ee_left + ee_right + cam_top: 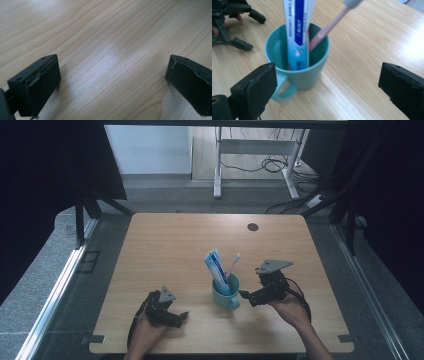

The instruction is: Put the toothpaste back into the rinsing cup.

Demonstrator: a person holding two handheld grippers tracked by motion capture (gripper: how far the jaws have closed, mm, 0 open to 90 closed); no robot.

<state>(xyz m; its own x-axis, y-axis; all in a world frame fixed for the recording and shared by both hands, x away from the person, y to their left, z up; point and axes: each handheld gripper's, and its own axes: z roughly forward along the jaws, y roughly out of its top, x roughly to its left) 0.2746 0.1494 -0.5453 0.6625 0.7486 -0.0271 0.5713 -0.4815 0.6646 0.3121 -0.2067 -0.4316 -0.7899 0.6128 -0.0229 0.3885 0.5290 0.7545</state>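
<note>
A teal ceramic mug with a side handle [226,292] is seen standing upright on the light wooden tabletop [175,250], near the front edge and slightly right of centre. Inside it a blue-and-white toothpaste tube [216,269] stands nearly upright, and a pink-handled toothbrush with a pale head [233,265] leans against the rim beside it. The right gripper [244,294] is held just beside the mug on its right, its jaws spread wide with nothing between them; in the right gripper view the mug [298,60] lies ahead of the open jaws, its handle turned towards the left-hand jaw. The left gripper [183,316] is rested low over the table, well apart from the mug, jaws likewise wide and empty, with bare wood [110,60] before it. The step in hand is judged to be an approach by the right gripper towards the mug or its contents. The next move would call for a short advance and a firm closure on the chosen item, with the mug kept from tipping or sliding.
</note>
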